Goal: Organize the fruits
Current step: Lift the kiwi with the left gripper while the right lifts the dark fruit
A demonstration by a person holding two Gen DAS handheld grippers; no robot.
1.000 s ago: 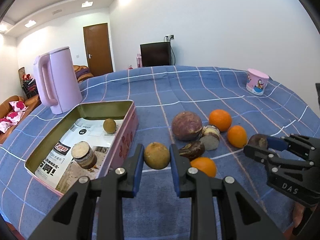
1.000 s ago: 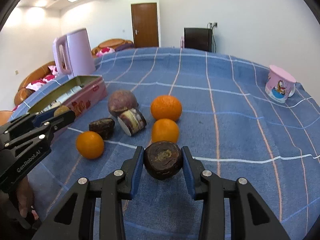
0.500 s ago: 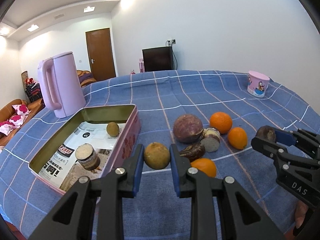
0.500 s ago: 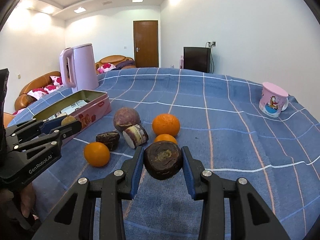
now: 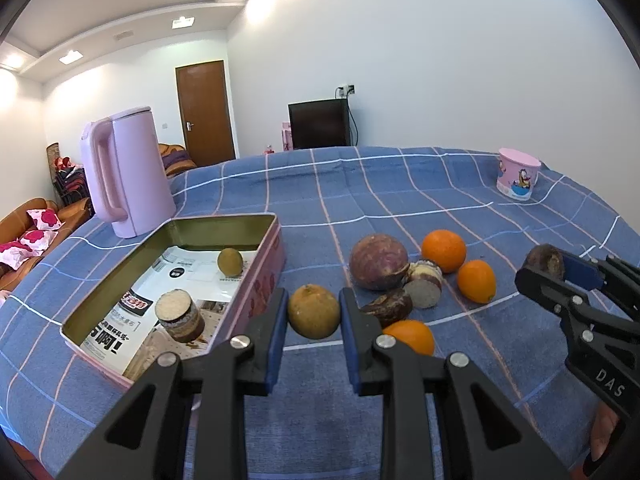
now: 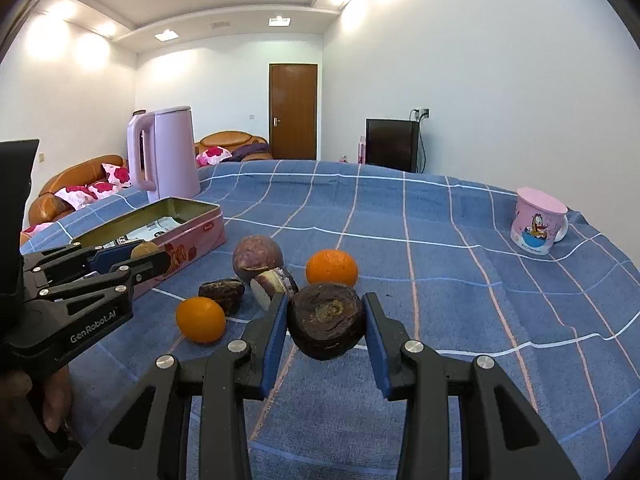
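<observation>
My left gripper (image 5: 313,300) is shut on a yellow-brown round fruit (image 5: 314,314), held just right of the open pink tin (image 5: 256,220). Inside the tin lie a small yellow-brown fruit (image 5: 230,262) and a cut piece with a pale top (image 5: 179,314). My right gripper (image 6: 326,300) is shut on a dark brown round fruit (image 6: 326,326) above the blue checked cloth. On the cloth lie a purple fruit (image 5: 379,262), three oranges (image 5: 444,250), a cut piece (image 5: 424,284) and a dark shrivelled piece (image 5: 388,305). The right gripper (image 5: 560,272) shows at the left view's right edge.
A tall pink kettle (image 5: 124,172) stands behind the tin. A pink cartoon mug (image 5: 517,179) sits at the far right of the table. Sofas with red cushions lie beyond the table's left edge. A person's hand (image 6: 56,408) holds the left gripper.
My right gripper has risen a little and tipped upward with the dark fruit still in it. The left gripper has stayed put with its fruit.
</observation>
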